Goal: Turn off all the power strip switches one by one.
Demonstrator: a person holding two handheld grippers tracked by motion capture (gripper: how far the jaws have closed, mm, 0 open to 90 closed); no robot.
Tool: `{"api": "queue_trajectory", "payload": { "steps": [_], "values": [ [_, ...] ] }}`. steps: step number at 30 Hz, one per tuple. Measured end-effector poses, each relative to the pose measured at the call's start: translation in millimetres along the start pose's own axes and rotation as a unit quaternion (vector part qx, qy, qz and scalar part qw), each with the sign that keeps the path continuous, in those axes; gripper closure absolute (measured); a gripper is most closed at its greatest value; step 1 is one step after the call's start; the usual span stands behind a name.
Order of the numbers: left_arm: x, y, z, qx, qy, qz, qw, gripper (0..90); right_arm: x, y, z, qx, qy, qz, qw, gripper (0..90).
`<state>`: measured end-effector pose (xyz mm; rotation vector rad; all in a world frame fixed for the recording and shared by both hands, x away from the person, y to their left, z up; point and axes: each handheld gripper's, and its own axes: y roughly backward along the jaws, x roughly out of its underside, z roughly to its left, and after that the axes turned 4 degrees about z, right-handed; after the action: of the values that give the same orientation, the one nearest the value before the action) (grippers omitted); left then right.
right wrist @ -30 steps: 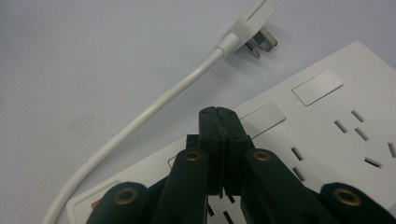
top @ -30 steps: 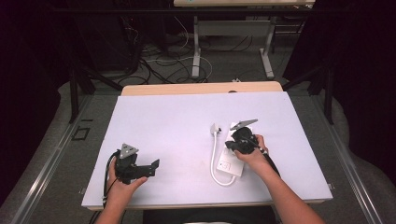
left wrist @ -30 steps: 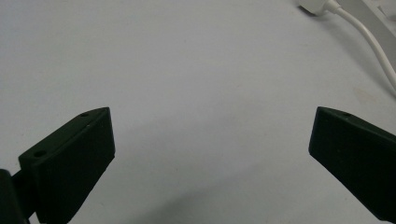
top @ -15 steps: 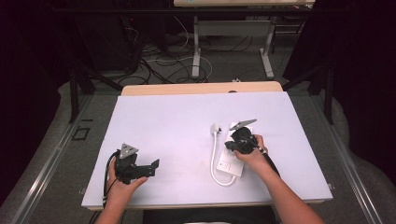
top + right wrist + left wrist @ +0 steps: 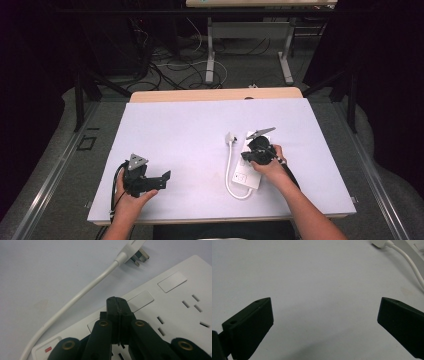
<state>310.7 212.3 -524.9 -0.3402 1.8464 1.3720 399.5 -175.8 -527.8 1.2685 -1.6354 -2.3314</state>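
**Closed right jaws over the power strip, left jaws wide over bare table**

At the left of the high view, the left gripper point(image 5: 162, 179) sits in the person's left hand point(image 5: 131, 197) near the front edge of the white table point(image 5: 180, 130). Its jaws stand wide apart with nothing between them; in the left gripper view they frame bare tabletop, and the white cable point(image 5: 410, 263) curves past well beyond the right-hand jaw, at the upper right corner.

Further right, the white power strip point(image 5: 248, 175) lies flat on the table, its cable looping out from the near end and running up along its left side to the plug point(image 5: 230, 137), which rests on the table just beside the strip's far end.

The right gripper point(image 5: 248, 156), held in the right hand point(image 5: 270, 167), hangs over the strip. In the right gripper view its jaws are pressed together, tips over the strip's top face beside a row of flat rectangular switches point(image 5: 141, 298); whether the tips touch the surface cannot be told. Nothing is clamped between them. The red-marked switch point(image 5: 47, 349) lies to the left of the jaws, the sockets point(image 5: 195, 303) to their right.
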Motion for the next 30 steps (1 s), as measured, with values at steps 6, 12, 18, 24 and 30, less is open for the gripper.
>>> {"api": "queue_trajectory", "payload": {
  "steps": [6, 12, 18, 24, 30],
  "values": [
    [-0.1, -0.5, -0.1, 0.000, 0.003, -0.001, 1.0000, 0.5, 0.5, 0.5, 1.8, 0.008, 0.010, 0.000, 0.9999, 90.0],
    [-0.1, -0.7, -0.1, 0.000, 0.004, -0.001, 1.0000, 0.5, -0.2, 0.1, 1.8, 0.005, 0.009, -0.002, 0.9999, 90.0],
    [-0.1, -0.8, -0.1, 0.000, 0.004, -0.001, 1.0000, 0.5, -2.6, 4.2, 0.0, 0.000, 0.005, -0.009, 0.9999, 90.0],
    [-0.2, -0.9, -0.1, 0.000, 0.004, -0.001, 1.0000, 0.5, -9.1, 10.0, -1.2, 0.006, 0.004, -0.010, 0.9999, 90.0],
    [-0.1, -0.9, 0.0, -0.001, 0.004, -0.001, 1.0000, 0.5, -15.2, 12.9, -6.2, 0.013, 0.006, -0.013, 0.9998, 90.0]
  ]
}}
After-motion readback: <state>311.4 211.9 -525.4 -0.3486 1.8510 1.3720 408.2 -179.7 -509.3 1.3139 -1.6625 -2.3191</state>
